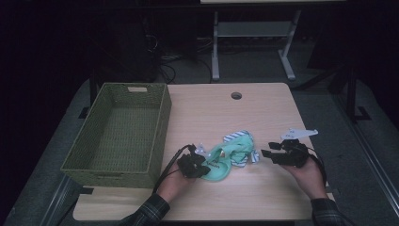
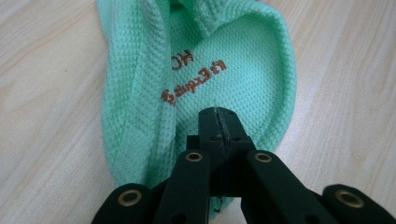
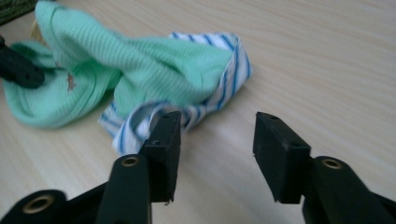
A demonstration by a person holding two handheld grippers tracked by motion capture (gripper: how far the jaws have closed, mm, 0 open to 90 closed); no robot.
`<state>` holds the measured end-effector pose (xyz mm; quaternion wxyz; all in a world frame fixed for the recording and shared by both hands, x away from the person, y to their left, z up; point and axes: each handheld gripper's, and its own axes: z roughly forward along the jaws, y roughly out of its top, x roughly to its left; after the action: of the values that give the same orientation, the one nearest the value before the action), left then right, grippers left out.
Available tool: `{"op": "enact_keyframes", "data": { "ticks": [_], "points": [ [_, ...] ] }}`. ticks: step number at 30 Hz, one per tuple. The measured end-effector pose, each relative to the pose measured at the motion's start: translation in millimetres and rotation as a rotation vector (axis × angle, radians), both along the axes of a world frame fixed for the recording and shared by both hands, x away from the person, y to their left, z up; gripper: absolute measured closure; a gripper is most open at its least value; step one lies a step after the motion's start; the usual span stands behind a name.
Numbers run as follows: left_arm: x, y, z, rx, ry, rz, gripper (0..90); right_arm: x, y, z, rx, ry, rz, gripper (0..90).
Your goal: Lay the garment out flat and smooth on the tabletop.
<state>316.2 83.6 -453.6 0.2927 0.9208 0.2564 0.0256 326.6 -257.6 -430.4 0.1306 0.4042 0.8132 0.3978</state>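
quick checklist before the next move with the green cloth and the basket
1. Left gripper clamped on the green cloth: ok, jaws shut with fabric pinched at the cloth's edge.
2. Right gripper has a hold: not ok, jaws apart with nothing between them; the striped cloth lies just beyond.
3. Green cloth free to lift alone: not ok, it lies tangled with the striped cloth.
4. Woven basket ready to receive: ok, it looks empty and sits on the table at the left.
5. Path from cloth to basket: ok, bare table between them.
6. Grip deep enough to hold through a lift: cannot tell.
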Motion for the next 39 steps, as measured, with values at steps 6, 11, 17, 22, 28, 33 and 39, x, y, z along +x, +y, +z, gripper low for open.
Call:
{"op": "enact_keyframes", "data": {
  "ticks": [6, 11, 17, 22, 28, 33, 39],
  "points": [
    [-0.1, -0.7, 0.0, 0.0, -0.004, 0.004, 89.3, 23.2, 12.1, 1.9, 0.008, 0.005, 0.012, 59.2],
    [-0.4, -1.0, -0.1, -0.004, 0.002, 0.009, 89.3, 38.5, 19.5, 0.9, 0.024, 0.012, 0.014, 60.8],
    [-0.4, -1.1, 0.0, -0.003, 0.002, 0.009, 89.3, 53.0, 30.0, -5.5, 0.028, 0.027, 0.016, 62.9],
    [-0.4, -0.9, 0.2, 0.005, -0.004, 0.001, 89.3, 60.9, 36.5, -16.7, 0.012, 0.065, 0.02, 66.3],
    [-0.5, -1.2, 0.3, 0.007, -0.006, 0.0, 89.3, 63.4, 37.9, -27.1, 0.013, 0.102, 0.023, 81.1],
    [-0.3, -1.3, 0.4, 0.009, -0.005, -0.001, 89.3, 62.3, 37.5, -25.1, 0.01, 0.093, 0.032, 87.3],
    [-0.6, -1.7, 0.7, 0.013, -0.008, -0.002, 89.3, 61.1, 39.2, -6.2, 0.014, 0.053, 0.031, 87.4]
  ]
}}
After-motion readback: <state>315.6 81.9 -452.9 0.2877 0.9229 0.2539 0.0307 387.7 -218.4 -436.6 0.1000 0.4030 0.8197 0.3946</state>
